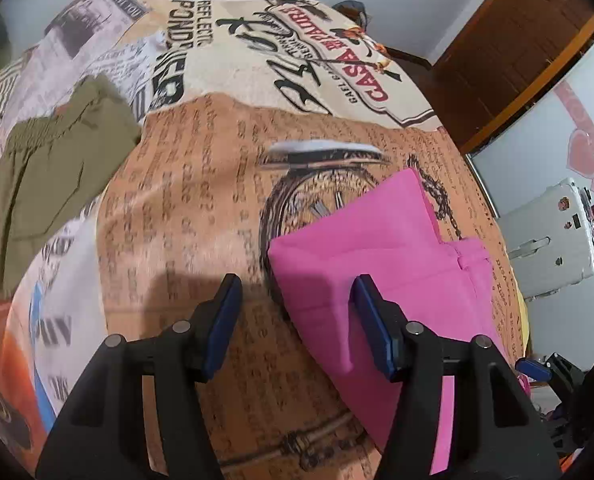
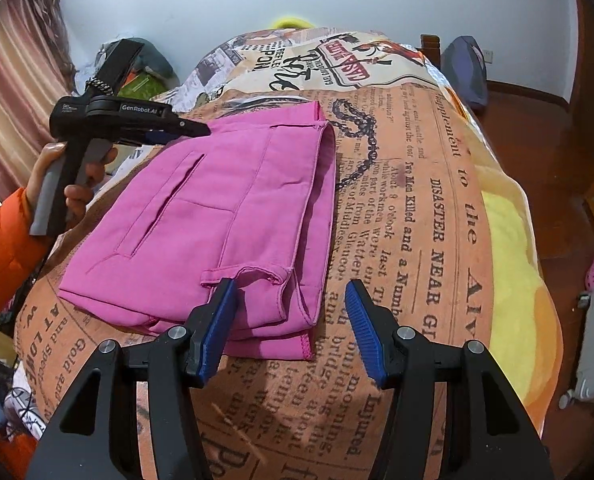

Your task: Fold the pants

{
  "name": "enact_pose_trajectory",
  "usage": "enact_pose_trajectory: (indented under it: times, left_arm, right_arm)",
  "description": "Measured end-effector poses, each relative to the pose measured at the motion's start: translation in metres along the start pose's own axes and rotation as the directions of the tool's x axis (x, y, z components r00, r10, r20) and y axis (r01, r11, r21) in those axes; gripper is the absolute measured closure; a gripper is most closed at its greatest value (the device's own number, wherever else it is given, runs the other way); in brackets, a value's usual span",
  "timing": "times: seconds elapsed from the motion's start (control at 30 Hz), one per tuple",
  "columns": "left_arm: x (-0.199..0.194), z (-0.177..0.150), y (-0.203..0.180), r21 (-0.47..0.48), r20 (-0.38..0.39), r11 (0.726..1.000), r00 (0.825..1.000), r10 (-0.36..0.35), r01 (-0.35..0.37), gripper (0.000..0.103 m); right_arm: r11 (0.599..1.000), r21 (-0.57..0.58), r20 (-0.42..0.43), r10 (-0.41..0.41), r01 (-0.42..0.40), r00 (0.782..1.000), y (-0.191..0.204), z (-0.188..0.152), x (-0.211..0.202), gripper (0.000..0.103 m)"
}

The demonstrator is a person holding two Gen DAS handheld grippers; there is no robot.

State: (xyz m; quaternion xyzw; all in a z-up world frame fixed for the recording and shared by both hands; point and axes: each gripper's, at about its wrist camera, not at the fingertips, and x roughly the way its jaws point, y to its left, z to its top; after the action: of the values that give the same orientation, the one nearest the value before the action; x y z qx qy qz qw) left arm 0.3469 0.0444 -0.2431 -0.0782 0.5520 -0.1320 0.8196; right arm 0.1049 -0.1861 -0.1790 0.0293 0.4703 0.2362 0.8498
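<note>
Left gripper [image 1: 297, 320] hangs above the printed bedspread [image 1: 201, 184], jaws apart, nothing between the blue pads [image 1: 227, 320]. Landmark: the pocket-watch print [image 1: 321, 192] on the spread. Pink pants [image 1: 385, 264], folded, lie over the watch's lower right part; the right-hand pad stands in front of the pink cloth, contact unclear. Olive-green garment [image 1: 45, 168] lies crumpled well left of the watch. White sewing machine [image 1: 557, 236] stands far right of it, off the bed. Picture somewhat blurred.

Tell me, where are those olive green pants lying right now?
The olive green pants show only in the left wrist view, at its far left edge on the printed bedspread, well apart from the folded pink pants.
</note>
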Motion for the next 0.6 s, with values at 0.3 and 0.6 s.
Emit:
enact_pose_trajectory:
  times: [0.3,0.6]
  left_arm:
    - [0.005,0.012,-0.001,0.010,0.014,1.000,1.000,0.010,-0.010,0.090]
    - [-0.054,-0.033,0.002,-0.004,0.119,0.986,0.979,0.168,-0.168,0.096]
  right_arm:
    - [1.000,-0.013,-0.012,-0.028,0.027,1.000,-0.002,0.006,0.005,0.051]
    - [0.996,-0.023,0.035,-0.080,0.081,0.996,0.002,0.022,-0.015,0.051]
